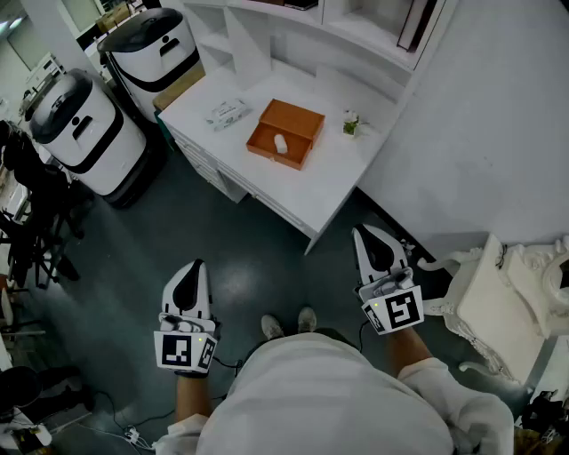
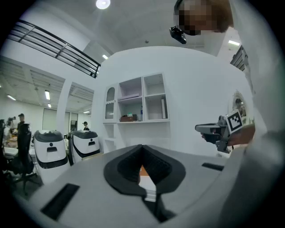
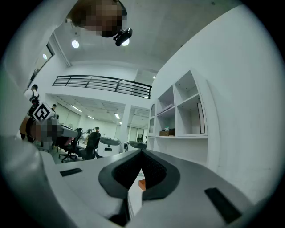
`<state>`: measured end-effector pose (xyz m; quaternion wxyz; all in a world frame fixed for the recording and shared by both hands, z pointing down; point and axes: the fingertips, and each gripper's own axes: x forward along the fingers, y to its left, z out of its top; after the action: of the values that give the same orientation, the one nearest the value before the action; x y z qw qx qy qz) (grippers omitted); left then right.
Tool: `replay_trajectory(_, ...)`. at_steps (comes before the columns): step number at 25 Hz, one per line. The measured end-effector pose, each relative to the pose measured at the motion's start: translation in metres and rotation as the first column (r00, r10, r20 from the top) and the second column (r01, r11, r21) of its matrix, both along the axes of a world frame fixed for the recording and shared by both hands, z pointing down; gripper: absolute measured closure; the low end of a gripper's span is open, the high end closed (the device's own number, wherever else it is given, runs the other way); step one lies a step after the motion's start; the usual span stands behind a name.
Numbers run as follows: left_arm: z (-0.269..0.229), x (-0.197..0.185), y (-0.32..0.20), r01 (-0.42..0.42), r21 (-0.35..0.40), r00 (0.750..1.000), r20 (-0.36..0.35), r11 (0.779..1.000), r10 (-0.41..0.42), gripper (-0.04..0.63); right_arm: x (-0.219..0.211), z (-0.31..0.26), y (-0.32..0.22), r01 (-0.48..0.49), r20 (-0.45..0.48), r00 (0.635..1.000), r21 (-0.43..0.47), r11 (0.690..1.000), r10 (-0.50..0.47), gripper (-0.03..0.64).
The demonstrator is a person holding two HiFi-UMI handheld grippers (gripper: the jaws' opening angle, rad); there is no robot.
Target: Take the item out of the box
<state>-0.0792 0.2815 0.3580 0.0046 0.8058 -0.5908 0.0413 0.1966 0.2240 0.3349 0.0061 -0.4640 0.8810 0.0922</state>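
An open orange box (image 1: 286,133) lies on the white table (image 1: 329,182) far ahead, with a small white item (image 1: 281,143) inside it. Both grippers hang low by the person's body, well short of the table. My left gripper (image 1: 197,265) is shut with nothing in it, and so is my right gripper (image 1: 360,231). In the left gripper view the closed jaws (image 2: 142,147) frame a sliver of the orange box (image 2: 143,170). The right gripper view shows its jaws (image 3: 142,152) closed, with a corner of the box (image 3: 141,184) beyond them.
A tissue pack (image 1: 227,113) and a small plant (image 1: 352,124) flank the box. Two white-and-black machines (image 1: 84,133) (image 1: 156,49) stand left of the table. White shelves (image 1: 293,27) rise behind it. An ornate white piece of furniture (image 1: 507,311) stands at the right.
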Motion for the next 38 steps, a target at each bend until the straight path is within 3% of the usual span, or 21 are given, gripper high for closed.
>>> replay_trajectory(12,-0.003,0.004,-0.002,0.0,0.001,1.0,0.001,1.0,0.0,0.591,0.002,-0.004,-0.003,0.01,0.003,1.0,0.004,1.0,-0.01,0.594)
replay_trajectory(16,-0.002,0.005,-0.001,0.0,0.002,1.0,0.001,1.0,0.0,0.591,0.006,-0.011,0.001,0.018,0.045,0.999,0.023,1.0,-0.019,0.592)
replay_trajectory(17,-0.002,0.006,-0.001,0.0,0.0,1.0,0.001,1.0,0.0,0.591,0.006,-0.012,0.001,0.032,0.06,0.998,0.019,0.999,-0.033,0.554)
replay_trajectory(18,-0.001,0.006,-0.001,0.001,-0.003,1.0,0.001,1.0,-0.001,0.591,0.005,-0.013,0.001,0.049,0.073,0.996,0.012,0.999,-0.049,0.399)
replay_trajectory(19,-0.001,0.007,-0.001,0.002,-0.005,1.0,0.001,1.0,-0.002,0.591,0.006,-0.014,0.0,0.061,0.084,0.995,0.007,0.998,-0.062,0.285)
replay_trajectory(21,0.001,0.009,-0.001,0.004,-0.008,1.0,0.002,1.0,-0.004,0.591,0.011,-0.016,-0.001,0.061,0.088,0.994,0.016,0.998,-0.062,0.238)
replay_trajectory(33,0.022,0.013,0.001,0.07,-0.043,0.998,0.014,0.997,-0.069,0.591,0.027,-0.002,-0.018,0.088,0.089,0.992,0.019,0.996,-0.09,0.224)
replay_trajectory(38,0.042,-0.007,-0.013,0.105,-0.076,0.995,0.008,0.992,-0.104,0.591,0.016,0.009,-0.046,0.089,0.073,0.993,0.008,0.996,-0.09,0.224)
